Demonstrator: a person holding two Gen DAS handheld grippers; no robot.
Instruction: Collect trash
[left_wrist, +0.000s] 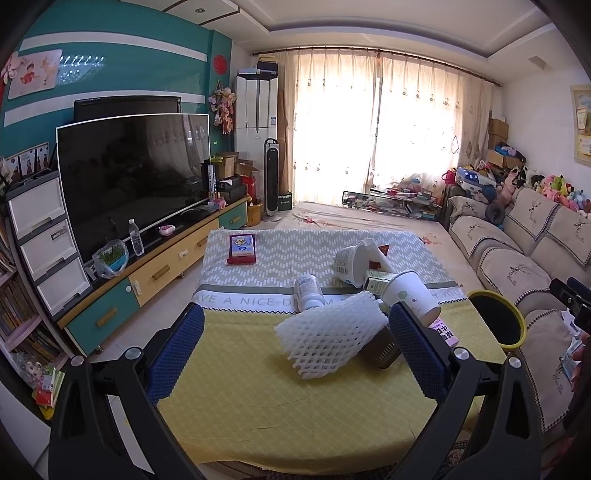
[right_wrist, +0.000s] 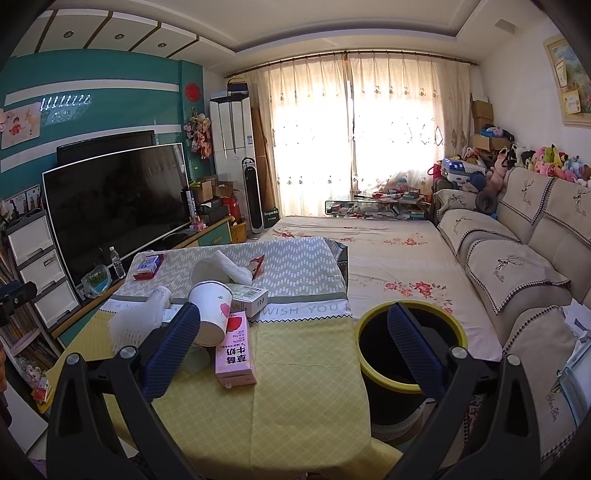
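Note:
Trash lies piled on the table's yellow cloth (left_wrist: 240, 398). A white foam net (left_wrist: 328, 339) rests between the fingers of my open left gripper (left_wrist: 295, 354), untouched. Behind it are a white bottle (left_wrist: 308, 291), a tipped paper cup (left_wrist: 410, 295), a noodle cup (left_wrist: 349, 262) and a green carton (left_wrist: 378, 280). My right gripper (right_wrist: 293, 350) is open and holds nothing. A pink milk carton (right_wrist: 236, 347) and the paper cup (right_wrist: 210, 310) lie by its left finger (right_wrist: 173, 350). Its right finger hangs over the black bin with a yellow rim (right_wrist: 384, 384).
A red and blue box (left_wrist: 242, 249) sits at the table's far left. The bin (left_wrist: 517, 321) stands off the table's right edge, beside the sofa (left_wrist: 517, 266). A TV (left_wrist: 133, 177) on a low cabinet runs along the left. A floral mat (right_wrist: 388, 251) covers the floor beyond.

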